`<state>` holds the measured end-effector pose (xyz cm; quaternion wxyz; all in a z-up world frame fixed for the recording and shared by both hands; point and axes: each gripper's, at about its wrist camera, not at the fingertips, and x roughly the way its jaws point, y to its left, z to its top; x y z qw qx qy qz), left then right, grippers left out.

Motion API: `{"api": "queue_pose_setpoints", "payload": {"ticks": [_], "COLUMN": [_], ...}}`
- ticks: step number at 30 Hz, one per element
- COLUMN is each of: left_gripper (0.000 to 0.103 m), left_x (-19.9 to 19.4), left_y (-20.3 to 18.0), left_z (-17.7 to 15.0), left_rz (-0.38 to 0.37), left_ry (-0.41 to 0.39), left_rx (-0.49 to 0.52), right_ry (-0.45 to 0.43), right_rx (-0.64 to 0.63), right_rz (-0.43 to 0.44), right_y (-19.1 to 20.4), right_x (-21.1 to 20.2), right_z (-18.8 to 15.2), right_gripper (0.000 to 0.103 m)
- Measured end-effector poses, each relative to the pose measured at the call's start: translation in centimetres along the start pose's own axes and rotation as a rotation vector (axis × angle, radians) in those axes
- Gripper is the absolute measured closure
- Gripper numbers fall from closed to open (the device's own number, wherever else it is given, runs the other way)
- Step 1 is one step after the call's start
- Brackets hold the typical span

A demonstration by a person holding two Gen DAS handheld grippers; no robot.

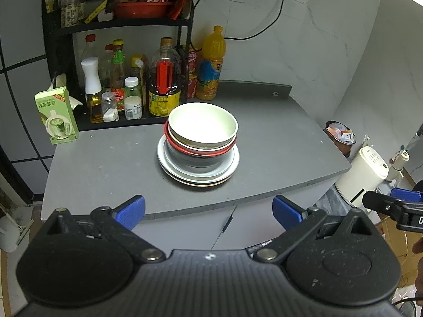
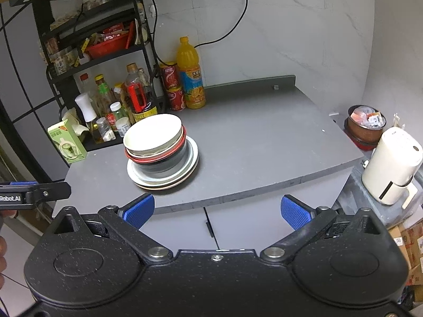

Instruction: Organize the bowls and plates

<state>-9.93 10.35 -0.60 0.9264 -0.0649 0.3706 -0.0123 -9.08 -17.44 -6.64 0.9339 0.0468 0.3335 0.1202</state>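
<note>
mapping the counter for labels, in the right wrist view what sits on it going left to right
green carton → stack of bowls and plates → red cans → orange juice bottle; past the counter's right edge, rust-brown bin → white kettle

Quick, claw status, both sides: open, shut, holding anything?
Left claw: open, empty, short of the grey countertop.
Right claw: open, empty.
</note>
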Motion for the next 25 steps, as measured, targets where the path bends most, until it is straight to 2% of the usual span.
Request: {"api": "queue_pose_setpoints", "payload": {"ticks": [25], "left_gripper": [0.001], "left_x": [1.0], "left_y": [0.2], "left_z": [0.7], "left_rz": [-0.004], "left_ry": [0.007], "left_rx": [0.016], "right_ry": [-0.017], "right_rx": [0.022], "right_rz": [-0.036], "right_y": [-0.1], "right_x": [1.2], "right_z": [0.5], "right_gripper": [0.000]}}
